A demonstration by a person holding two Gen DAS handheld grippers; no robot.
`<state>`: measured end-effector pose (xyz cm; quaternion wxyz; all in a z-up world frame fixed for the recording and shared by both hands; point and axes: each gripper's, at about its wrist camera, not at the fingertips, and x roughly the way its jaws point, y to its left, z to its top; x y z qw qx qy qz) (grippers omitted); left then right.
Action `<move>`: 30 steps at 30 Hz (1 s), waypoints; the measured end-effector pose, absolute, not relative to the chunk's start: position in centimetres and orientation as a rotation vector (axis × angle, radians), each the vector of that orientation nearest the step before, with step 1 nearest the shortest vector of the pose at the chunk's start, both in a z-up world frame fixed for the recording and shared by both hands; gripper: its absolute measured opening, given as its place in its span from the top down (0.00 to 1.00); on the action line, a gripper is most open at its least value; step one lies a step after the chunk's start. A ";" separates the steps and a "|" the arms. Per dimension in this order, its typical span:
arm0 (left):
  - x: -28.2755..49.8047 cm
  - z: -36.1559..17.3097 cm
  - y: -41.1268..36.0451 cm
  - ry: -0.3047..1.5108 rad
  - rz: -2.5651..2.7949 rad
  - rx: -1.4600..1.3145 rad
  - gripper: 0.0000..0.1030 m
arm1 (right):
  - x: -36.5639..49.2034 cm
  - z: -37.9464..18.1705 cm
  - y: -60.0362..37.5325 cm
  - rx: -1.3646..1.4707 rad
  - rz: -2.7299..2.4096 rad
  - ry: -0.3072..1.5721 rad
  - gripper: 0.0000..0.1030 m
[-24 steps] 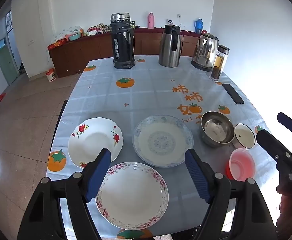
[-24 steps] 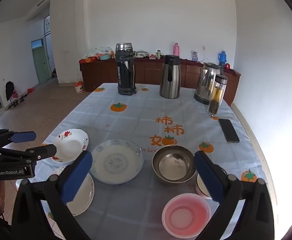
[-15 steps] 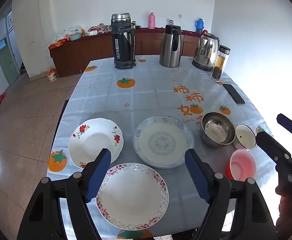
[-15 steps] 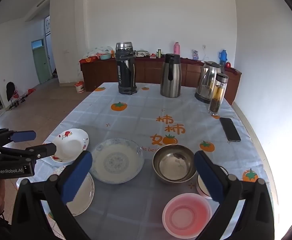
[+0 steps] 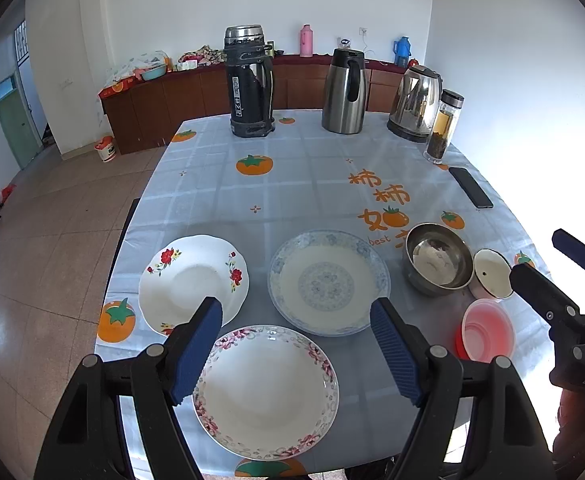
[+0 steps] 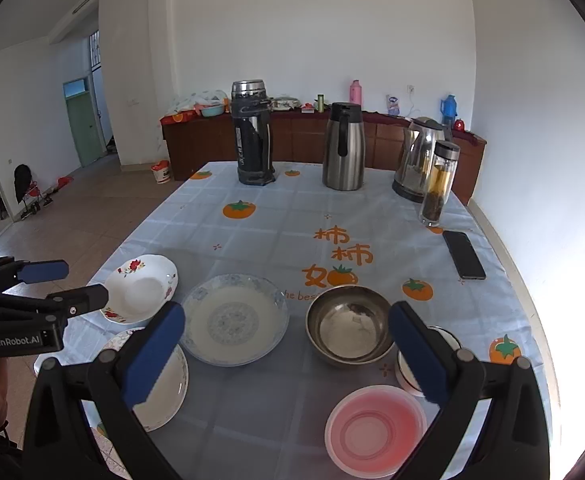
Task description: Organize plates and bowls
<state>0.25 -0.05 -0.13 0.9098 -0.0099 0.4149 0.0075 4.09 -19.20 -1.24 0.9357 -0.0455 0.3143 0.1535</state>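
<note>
Three plates lie at the table's near end: a pink-rimmed plate [image 5: 266,392] closest, a red-flower plate [image 5: 193,282] at the left, a blue-patterned plate [image 5: 328,282] in the middle. To the right stand a steel bowl [image 5: 438,258], a small white enamel bowl [image 5: 492,267] and a pink plastic bowl [image 5: 486,330]. My left gripper [image 5: 296,344] hovers open above the pink-rimmed plate, holding nothing. My right gripper [image 6: 286,356] hangs open over the gap between the blue-patterned plate [image 6: 234,318] and the steel bowl [image 6: 350,326], with the pink bowl [image 6: 374,430] below it.
At the far end of the table [image 5: 304,184] stand a black thermos [image 5: 250,82], a steel carafe [image 5: 346,92], a kettle [image 5: 416,102] and a glass tea bottle [image 5: 444,126]. A phone [image 5: 470,193] lies near the right edge. A dark sideboard runs along the back wall.
Both grippers stay open. The views have shifted only slightly; the dishes have not moved.
</note>
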 end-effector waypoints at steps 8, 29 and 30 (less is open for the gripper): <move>0.3 -0.1 0.0 0.856 0.014 -0.021 0.24 | 4.2 -1.1 -19.1 -0.092 0.312 0.645 0.00; 0.3 -0.1 0.0 0.859 0.014 -0.020 0.24 | 4.3 -1.2 -19.2 -0.090 0.313 0.650 0.00; 0.3 -0.2 0.0 0.860 0.013 -0.020 0.24 | 4.4 -1.3 -19.2 -0.090 0.313 0.652 0.00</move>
